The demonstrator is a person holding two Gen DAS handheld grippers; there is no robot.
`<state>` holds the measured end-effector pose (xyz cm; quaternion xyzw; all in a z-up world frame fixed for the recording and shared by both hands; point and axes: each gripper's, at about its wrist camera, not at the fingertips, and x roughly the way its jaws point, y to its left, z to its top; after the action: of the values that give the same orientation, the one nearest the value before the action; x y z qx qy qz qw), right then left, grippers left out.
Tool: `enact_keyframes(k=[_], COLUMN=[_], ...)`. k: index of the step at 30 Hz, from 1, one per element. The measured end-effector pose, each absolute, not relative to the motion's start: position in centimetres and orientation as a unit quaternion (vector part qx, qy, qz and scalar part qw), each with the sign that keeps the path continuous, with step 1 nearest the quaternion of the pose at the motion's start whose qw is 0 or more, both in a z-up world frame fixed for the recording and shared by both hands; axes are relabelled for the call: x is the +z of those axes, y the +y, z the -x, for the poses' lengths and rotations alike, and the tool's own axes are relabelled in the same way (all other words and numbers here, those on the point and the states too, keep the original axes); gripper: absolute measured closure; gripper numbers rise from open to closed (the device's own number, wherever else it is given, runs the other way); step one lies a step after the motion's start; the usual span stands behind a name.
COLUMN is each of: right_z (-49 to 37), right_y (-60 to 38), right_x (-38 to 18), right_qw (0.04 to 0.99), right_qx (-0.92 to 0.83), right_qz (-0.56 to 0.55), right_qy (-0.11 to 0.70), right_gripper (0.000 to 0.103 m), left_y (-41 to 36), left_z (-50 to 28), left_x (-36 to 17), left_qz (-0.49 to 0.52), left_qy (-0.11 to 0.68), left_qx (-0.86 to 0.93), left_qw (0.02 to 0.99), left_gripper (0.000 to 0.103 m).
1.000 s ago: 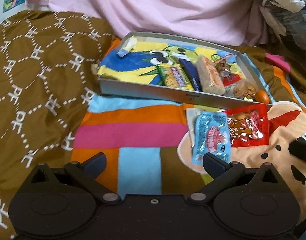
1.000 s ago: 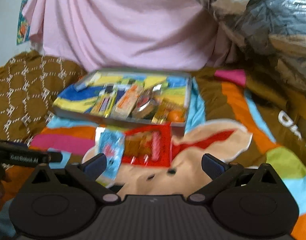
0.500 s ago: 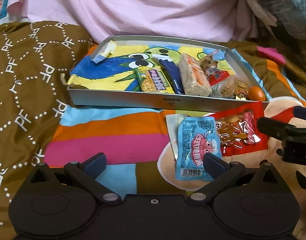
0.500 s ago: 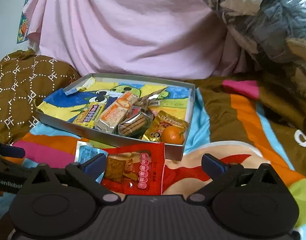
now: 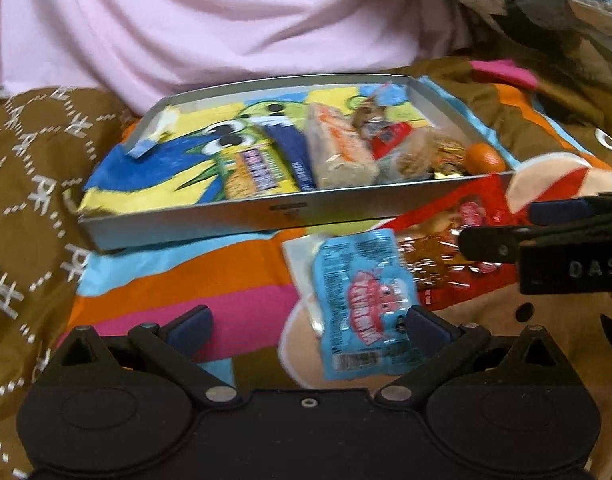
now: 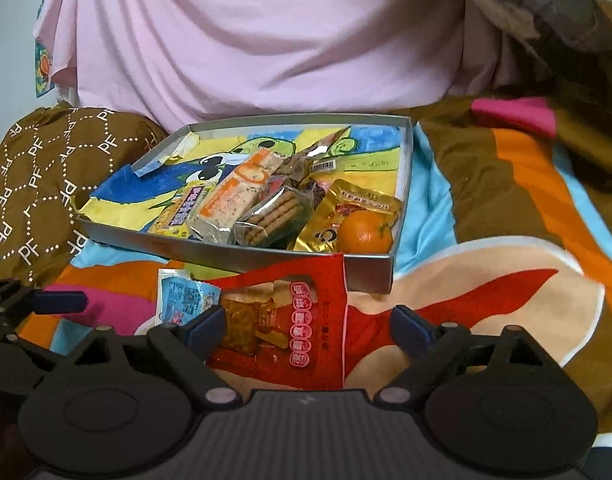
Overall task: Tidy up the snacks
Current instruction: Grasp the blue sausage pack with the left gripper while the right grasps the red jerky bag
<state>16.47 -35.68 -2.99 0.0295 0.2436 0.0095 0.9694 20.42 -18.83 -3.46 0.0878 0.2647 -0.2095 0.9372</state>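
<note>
Where blanket shows, red packet (clear window), blue packet

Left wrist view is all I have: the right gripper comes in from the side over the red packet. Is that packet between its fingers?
Observer: Yes. In the right wrist view the red packet lies between the fingers of the right gripper. The jaws have just been closing a little, but the far pad is well clear of the packet, so there is no grip yet.
Operator: My view of the tray's right end is blurred. What sits by the orange?
Observer: A gold packet lies against the orange, in the near right corner of the tray.
</note>
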Motion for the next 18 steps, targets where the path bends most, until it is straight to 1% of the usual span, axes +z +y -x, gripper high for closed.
enact_keyframes(k=[4,5,7,9,11,13,14,15,16,18], right_z=[-16.7,-16.7,-16.8,-16.9,-16.9,-16.8,-16.8,-16.8,-16.8,-16.8], right_y=[-36.1,-36.2,-36.3,-36.4,-36.5,-36.4,-36.4,-36.3,-36.3,-36.4], right_x=[-3.2,-3.2,-3.2,-3.3,-3.3,-3.3,-3.2,-3.3,-3.3,-3.2], right_qw=[0.967,0.967,0.966,0.965,0.965,0.964,0.964,0.964,0.964,0.964], right_qx=[0.012,0.012,0.012,0.013,0.015,0.018,0.02,0.019,0.018,0.017], right_qz=[-0.042,-0.045,-0.05,-0.054,-0.056,-0.055,-0.054,-0.052,-0.05,-0.051], right_qy=[0.25,0.251,0.254,0.256,0.258,0.259,0.26,0.26,0.26,0.26], right_gripper=[0.023,0.027,0.034,0.043,0.049,0.056,0.061,0.063,0.065,0.073], left_y=[-20.2,-20.5,-21.2,-21.7,-22.2,-22.4,-22.5,-22.5,-22.4,-21.9], left_z=[-20.1,-20.0,-19.9,-20.1,-20.4,-20.9,-21.3,-21.6,-22.0,-22.6], left_x=[-3.5,-3.6,-3.6,-3.7,-3.7,-3.9,-4.0,-4.1,-4.3,-4.3], left_qz=[-0.111,-0.115,-0.118,-0.117,-0.11,-0.103,-0.099,-0.094,-0.087,-0.054], left_qy=[0.25,0.248,0.248,0.252,0.262,0.276,0.285,0.295,0.303,0.316], left_qx=[-0.239,-0.246,-0.259,-0.266,-0.268,-0.262,-0.254,-0.245,-0.237,-0.234], left_qw=[0.932,0.93,0.926,0.923,0.92,0.919,0.919,0.919,0.919,0.918], left_gripper=[0.001,0.002,0.008,0.012,0.018,0.027,0.03,0.036,0.039,0.04])
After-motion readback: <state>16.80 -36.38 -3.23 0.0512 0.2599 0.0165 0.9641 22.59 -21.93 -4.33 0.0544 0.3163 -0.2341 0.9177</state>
